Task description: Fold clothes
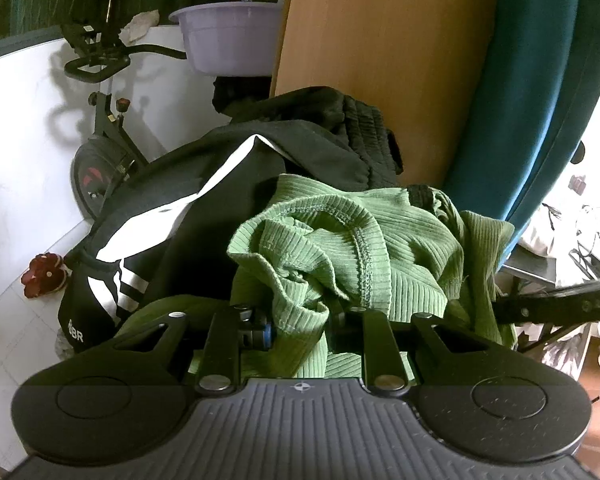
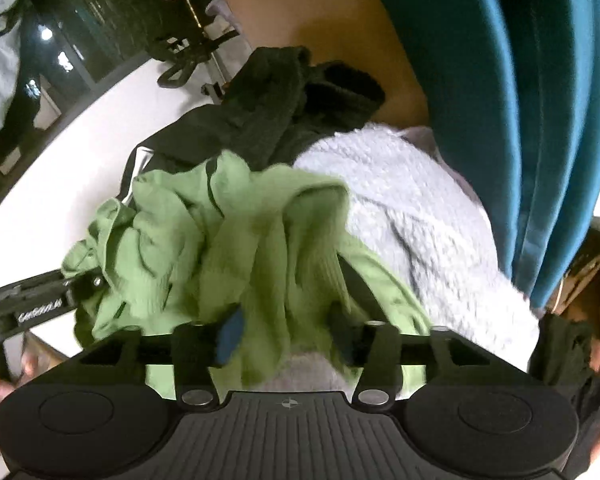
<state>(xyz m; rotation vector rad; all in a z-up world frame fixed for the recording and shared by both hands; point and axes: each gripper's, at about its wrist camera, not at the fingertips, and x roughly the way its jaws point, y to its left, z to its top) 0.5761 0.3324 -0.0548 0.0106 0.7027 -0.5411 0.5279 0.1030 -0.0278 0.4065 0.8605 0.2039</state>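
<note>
A green ribbed garment (image 1: 340, 248) lies bunched on a pile of clothes, right in front of my left gripper (image 1: 300, 320). That gripper is shut on a fold of it, and the cloth drapes over the fingers. In the right wrist view the same green garment (image 2: 228, 232) is blurred and hangs between the fingers of my right gripper (image 2: 284, 334), which is shut on it. The left gripper's body (image 2: 40, 300) shows at the left edge there. The right gripper's body (image 1: 560, 304) shows at the right edge of the left wrist view.
Under the green garment lie a black garment with white stripes (image 1: 172, 216), a dark knit one (image 2: 268, 96) and a white fluffy one (image 2: 412, 216). Teal fabric (image 1: 532, 80) hangs to the right beside a wooden surface (image 1: 380, 52). A purple basin (image 1: 228, 36) and an exercise bike (image 1: 100, 152) stand behind.
</note>
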